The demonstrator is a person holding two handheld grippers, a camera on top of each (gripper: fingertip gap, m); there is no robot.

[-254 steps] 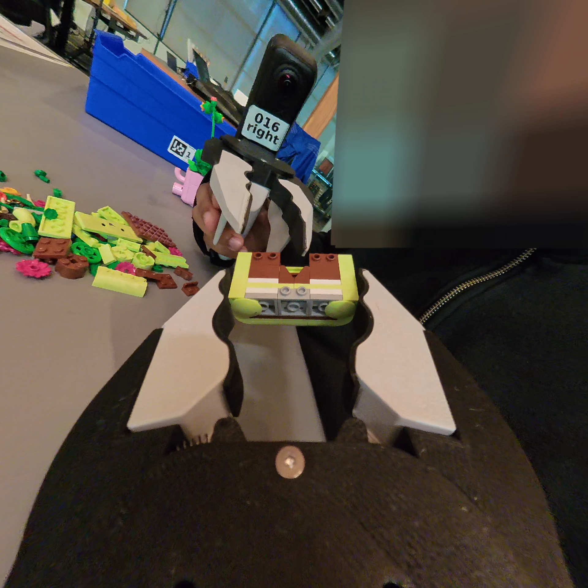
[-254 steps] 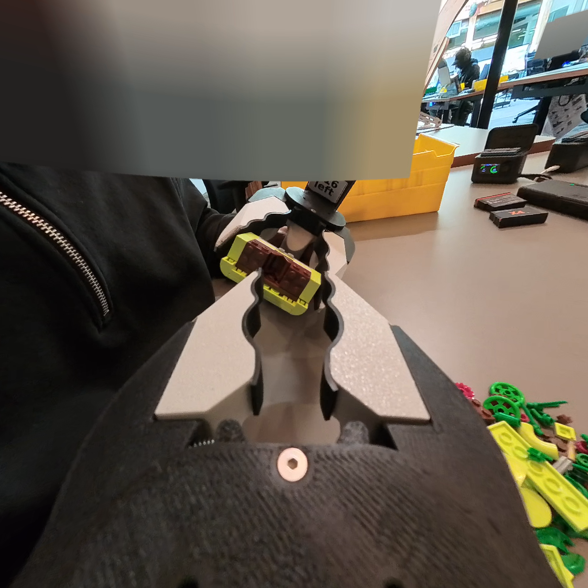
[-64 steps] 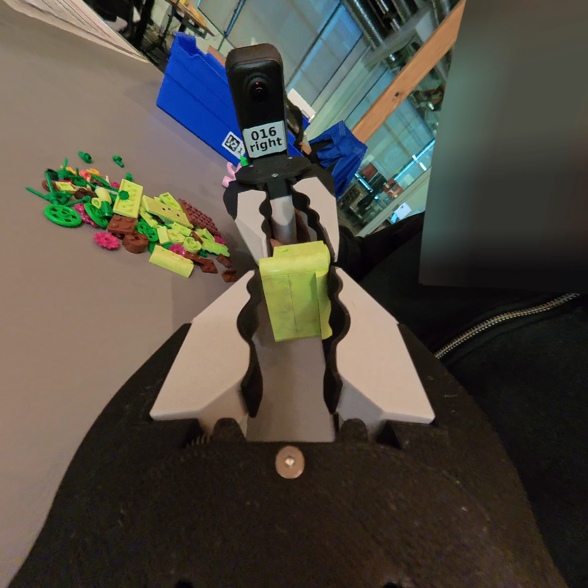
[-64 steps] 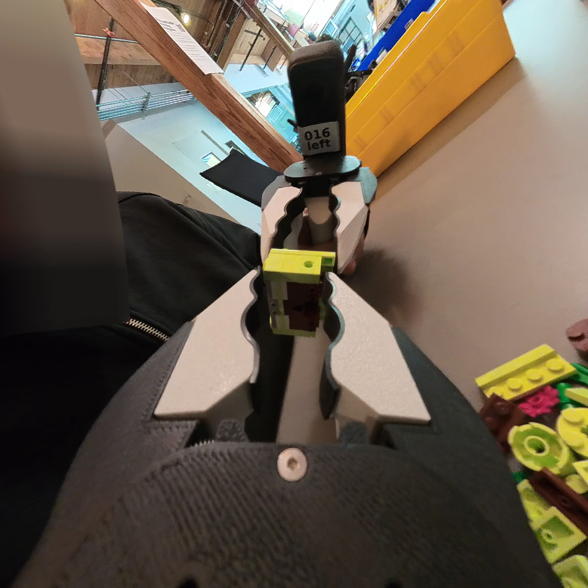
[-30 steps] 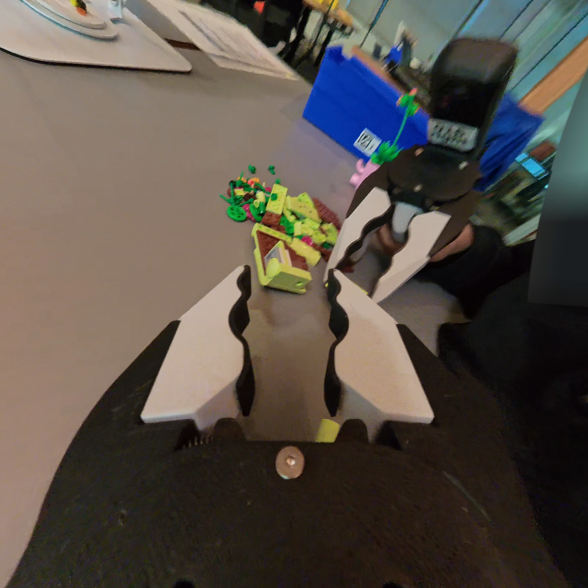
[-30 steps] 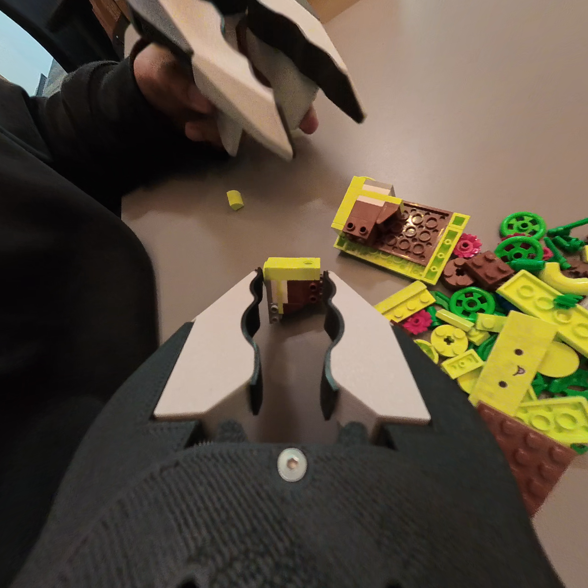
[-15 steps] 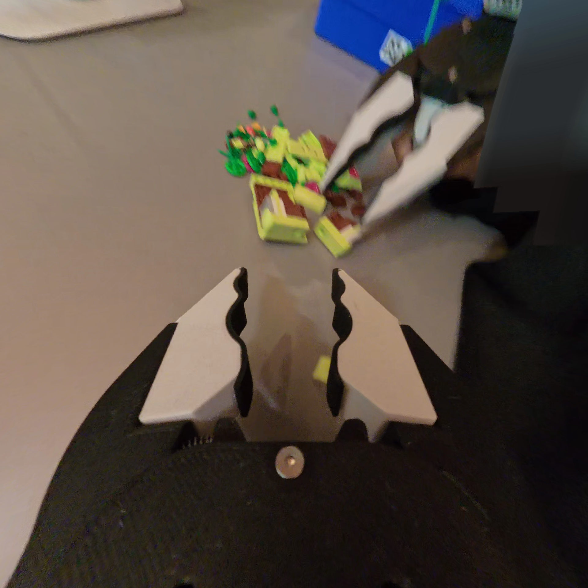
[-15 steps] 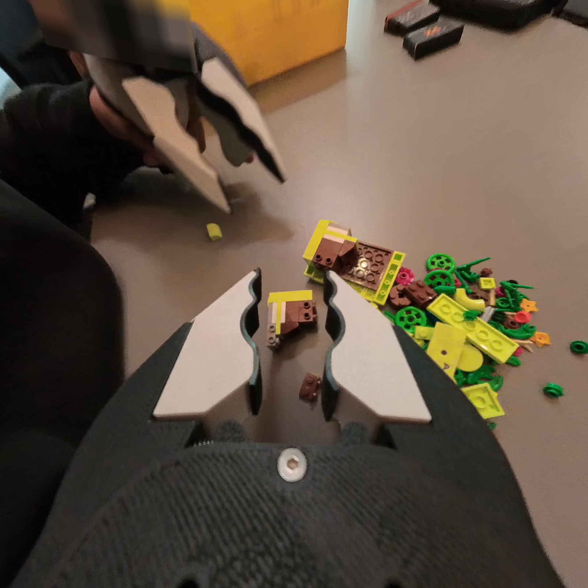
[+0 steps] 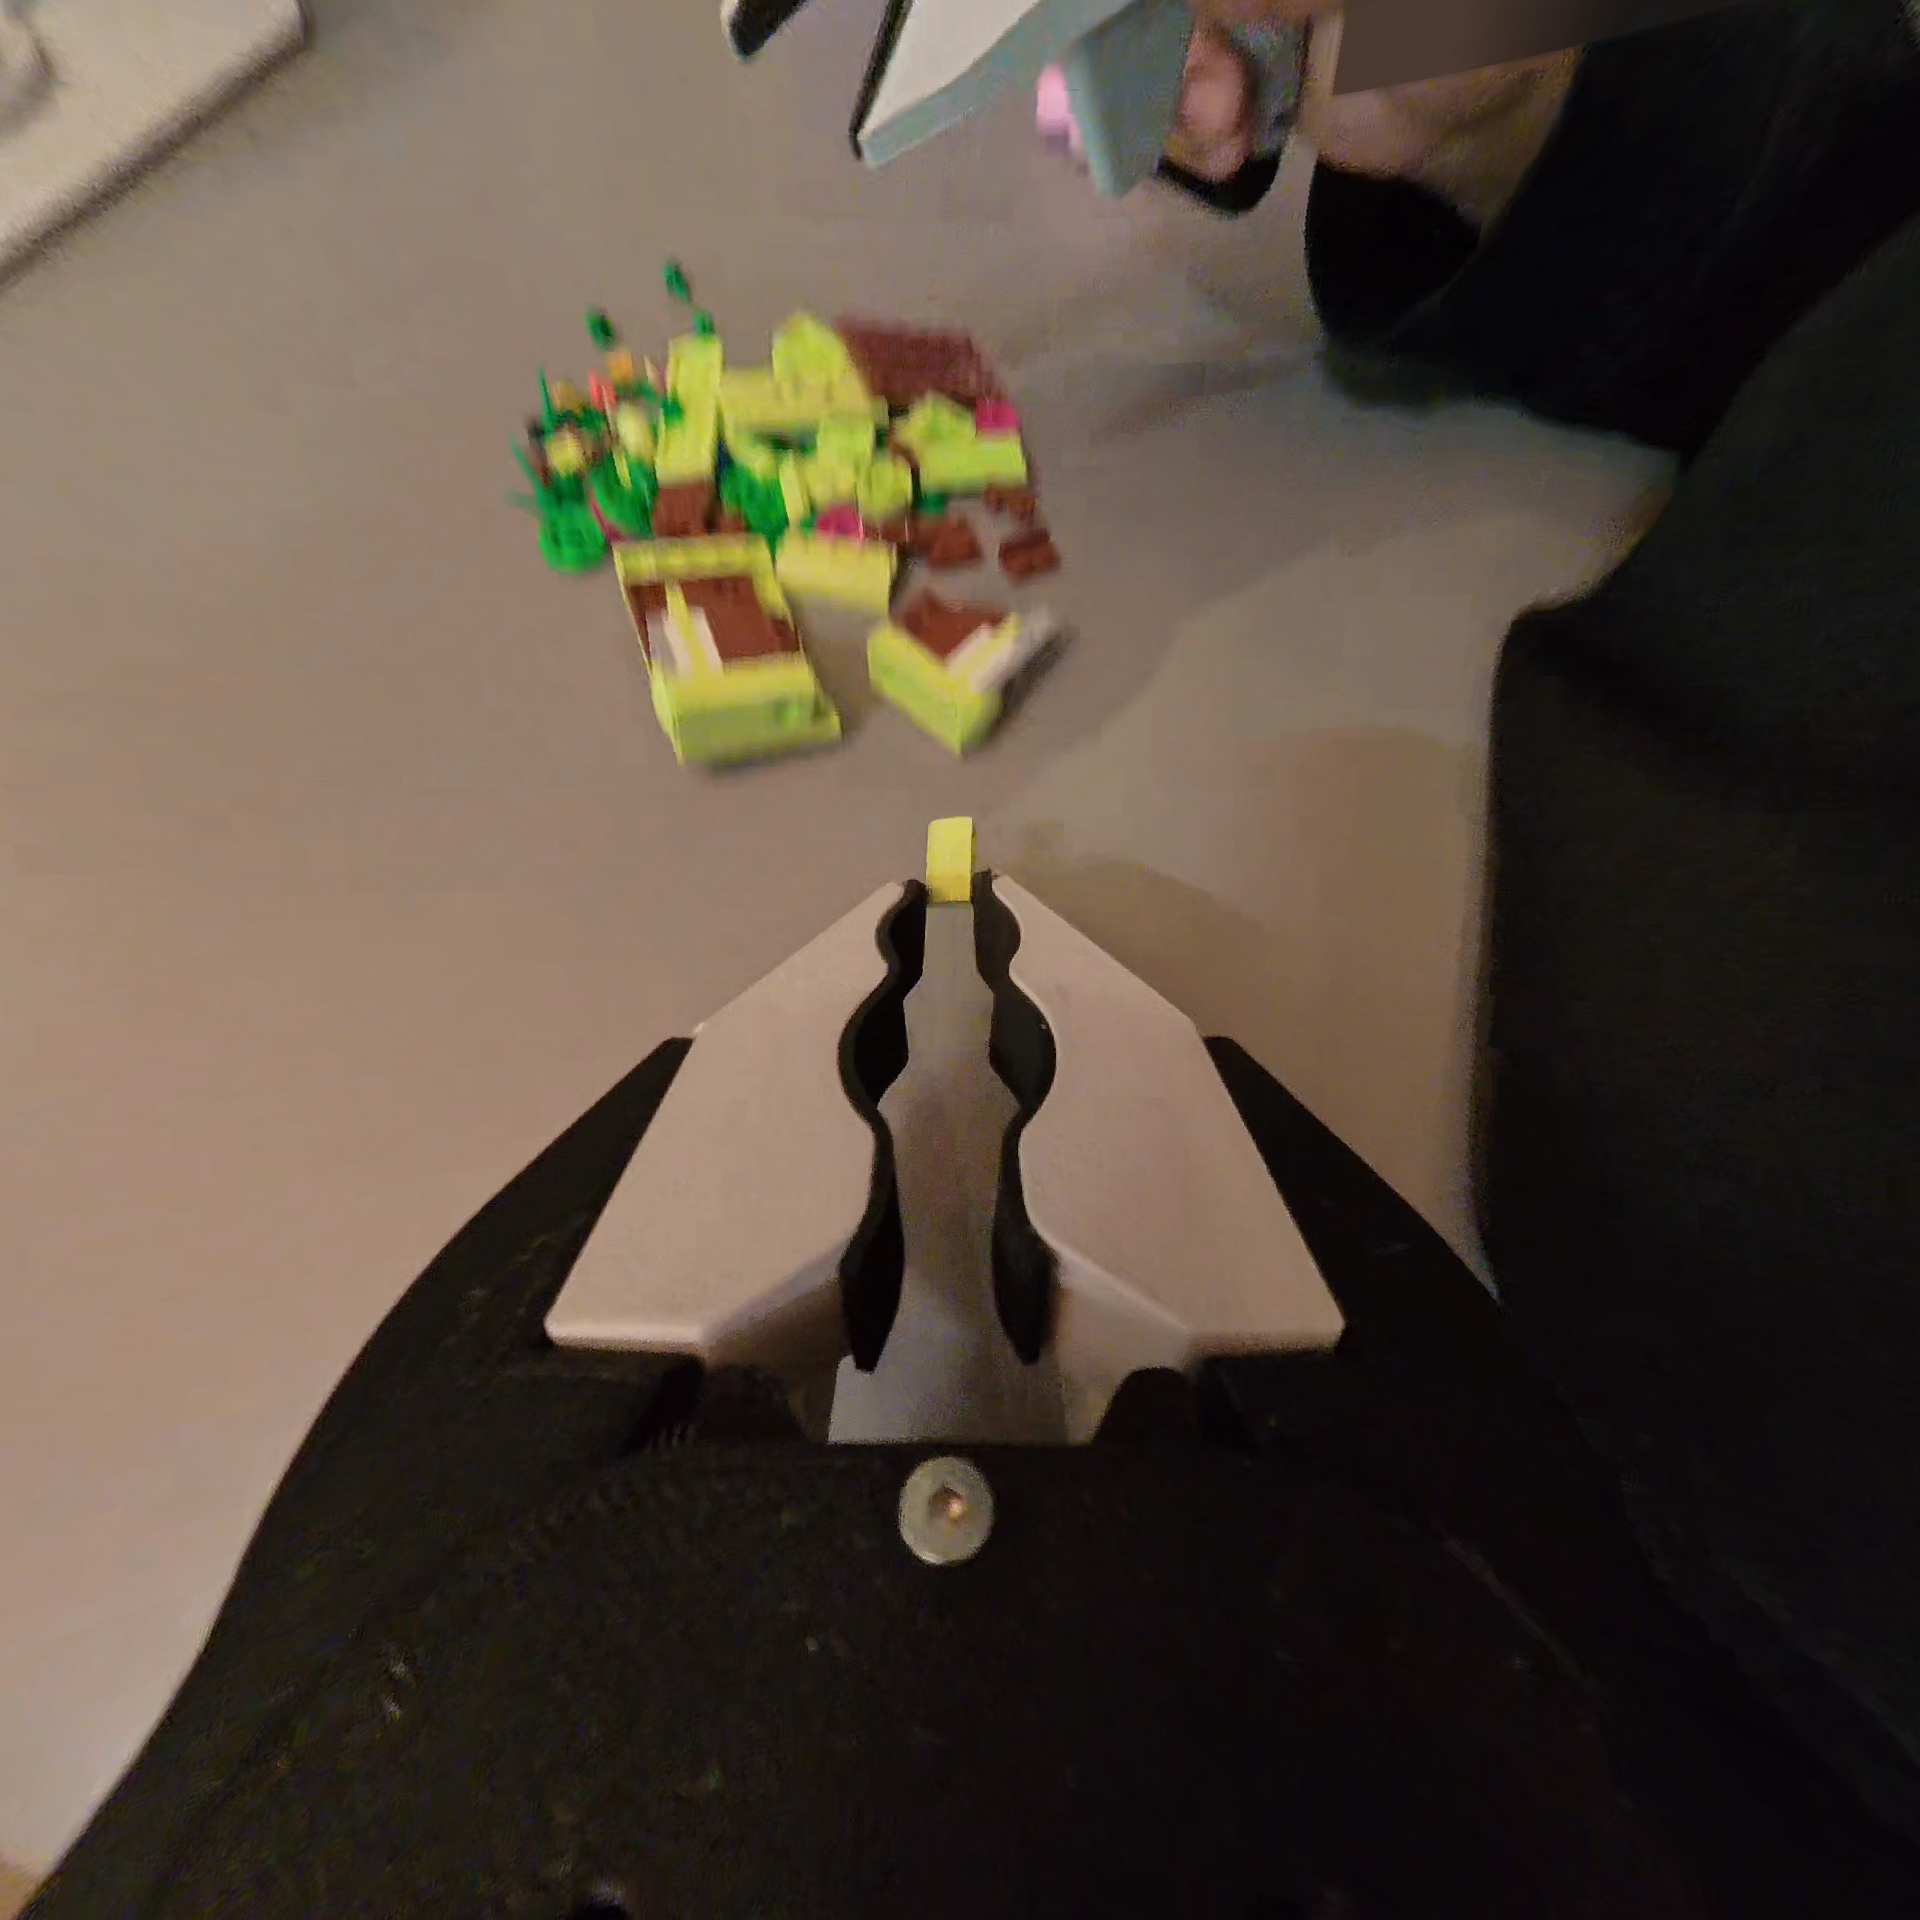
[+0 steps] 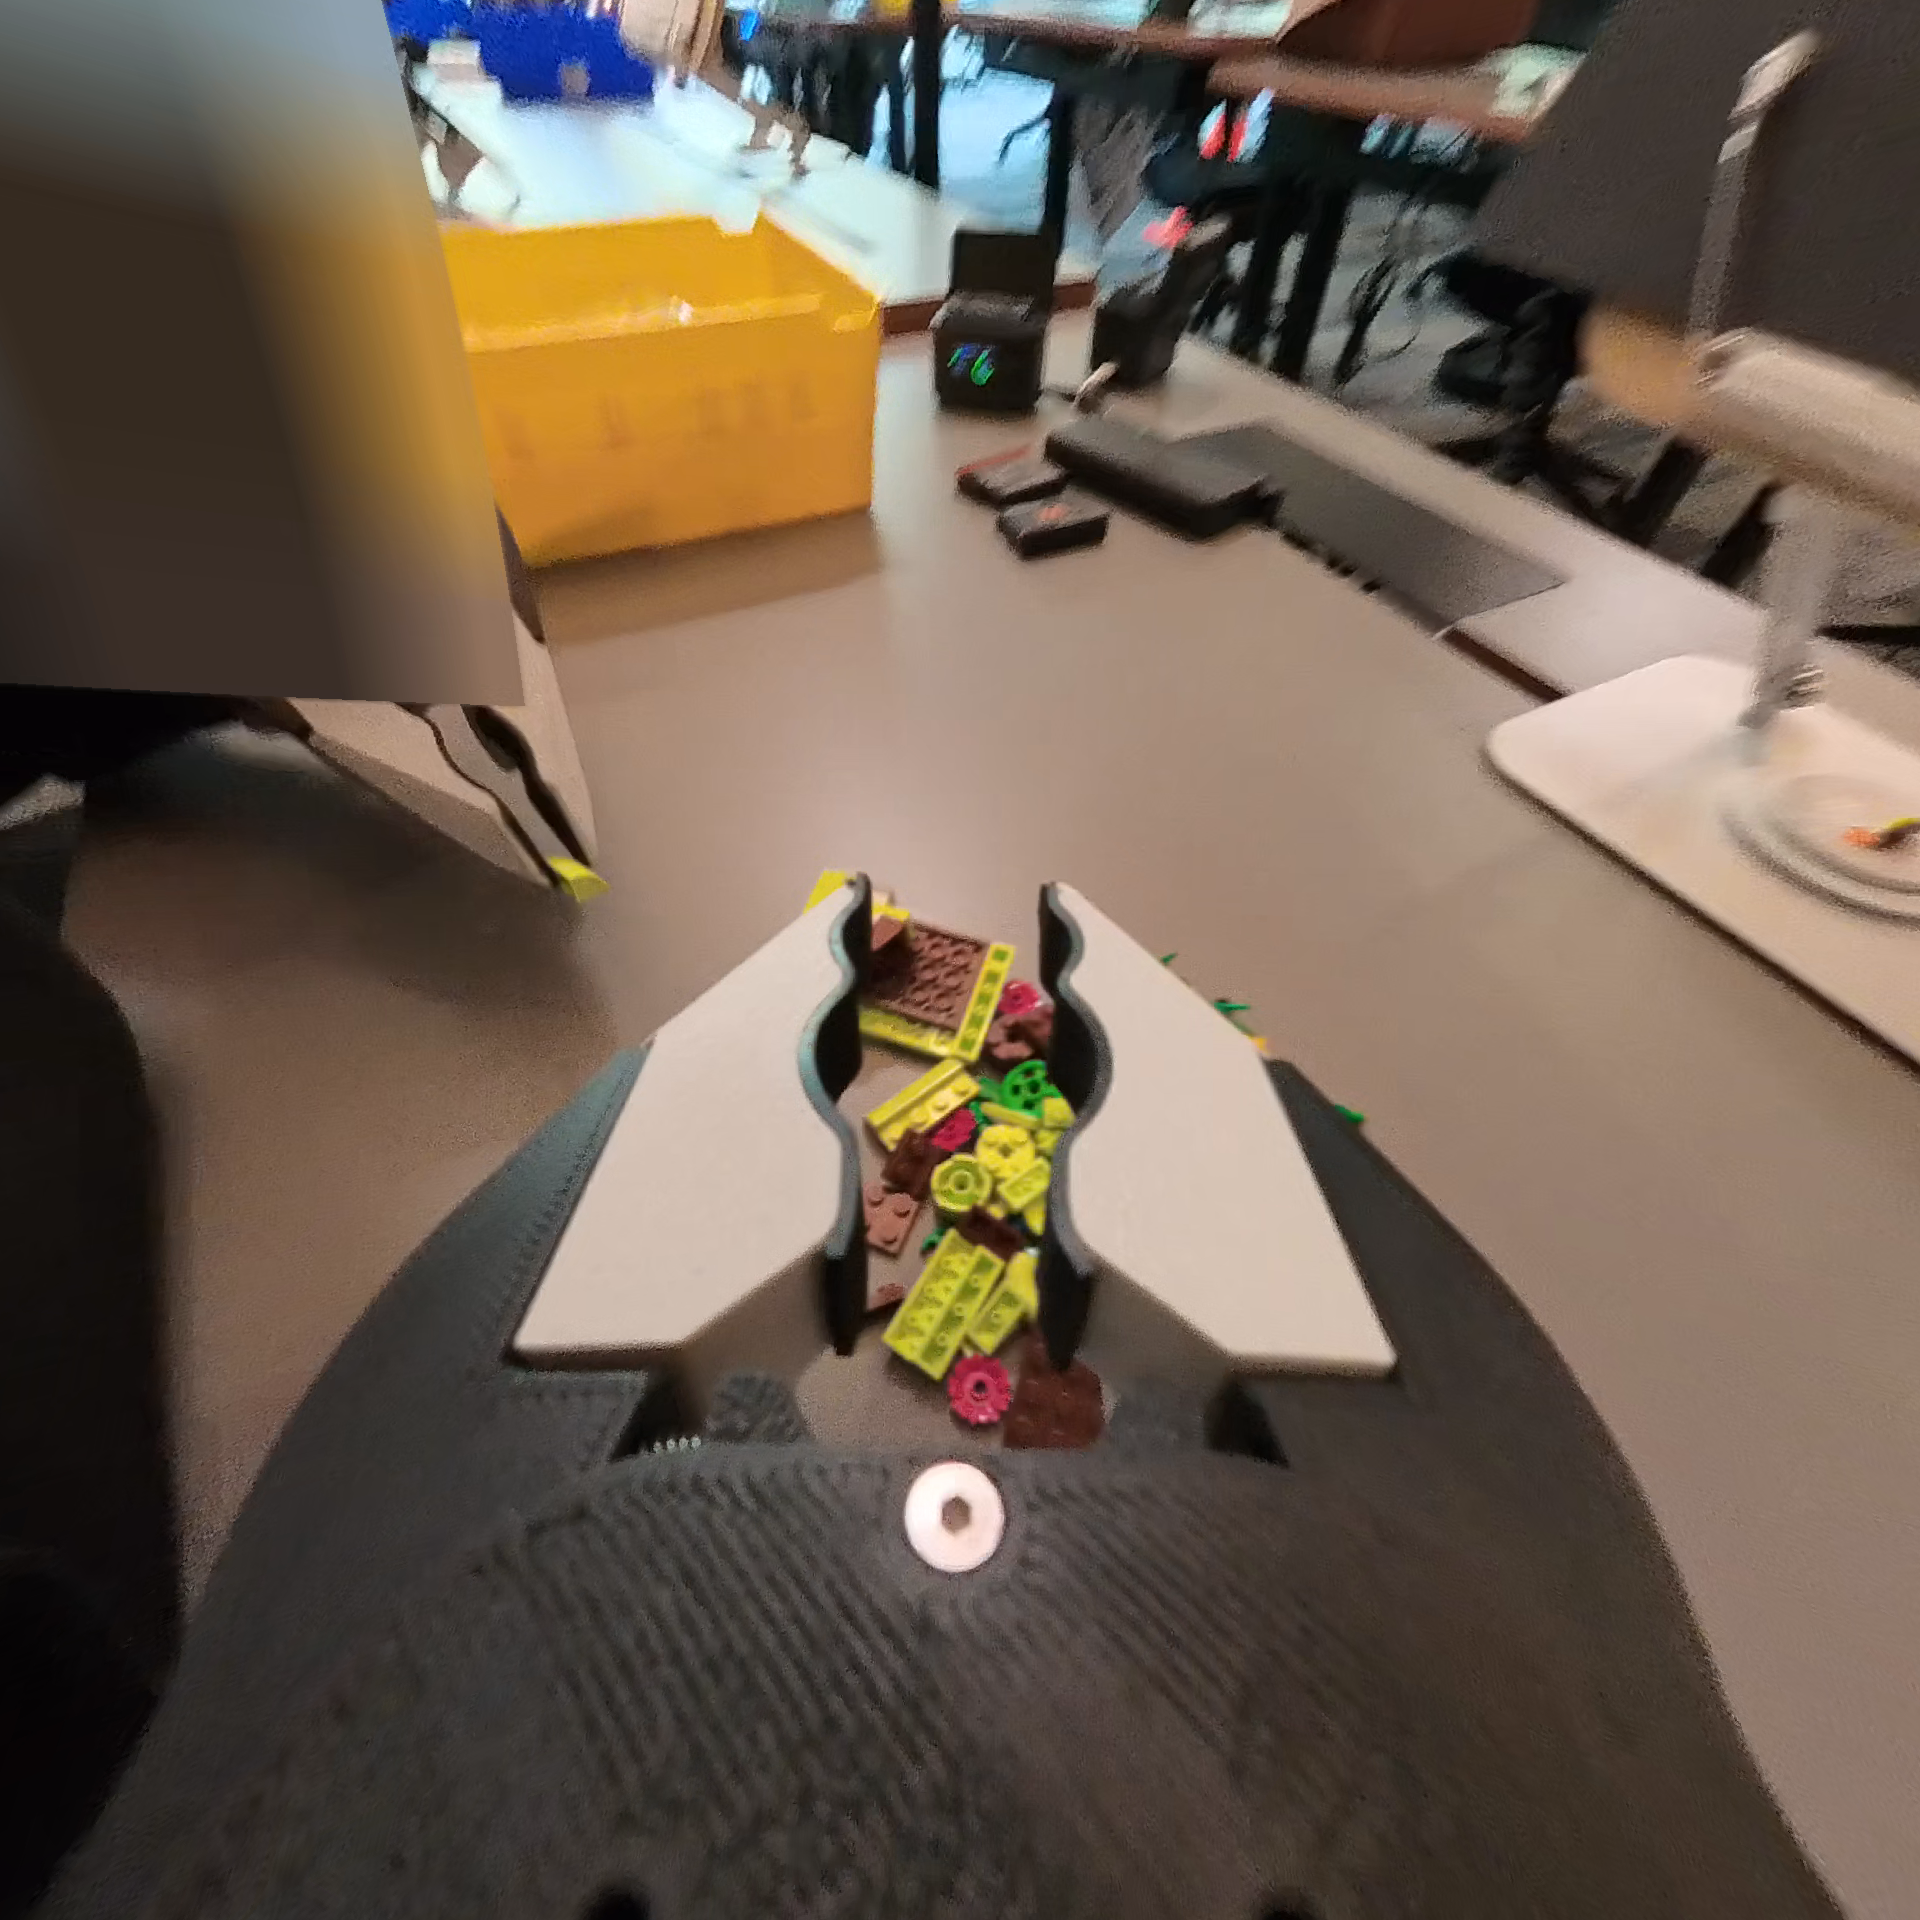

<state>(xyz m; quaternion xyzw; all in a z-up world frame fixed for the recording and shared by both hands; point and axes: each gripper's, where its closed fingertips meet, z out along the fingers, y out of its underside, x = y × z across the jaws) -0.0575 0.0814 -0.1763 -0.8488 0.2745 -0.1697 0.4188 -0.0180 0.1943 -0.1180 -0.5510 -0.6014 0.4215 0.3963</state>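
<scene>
In the left wrist view, a loose pile of lime, green, brown and pink bricks lies on the grey table at about 11 o'clock. On its near edge sit a lime-and-brown walled plate and, just beside it towards 12 o'clock, a smaller lime-and-brown chunk. Nearer the camera, the left gripper has its fingers drawn almost together, nipping a small lime piece at the very tips. Whether that piece is clear of the table cannot be told. The right gripper hangs at 12 to 1 o'clock, above and well apart from the bricks, with a dark sleeve filling 3 o'clock. In the right wrist view, the left gripper shows at 9 o'clock with the lime piece at its tip, low over the table, and a yellow bin stands behind at 11 o'clock. The right gripper's fingers are spread and empty, and the brick pile shows between them. Black devices lie at 1 o'clock and a white board at 3 o'clock.
</scene>
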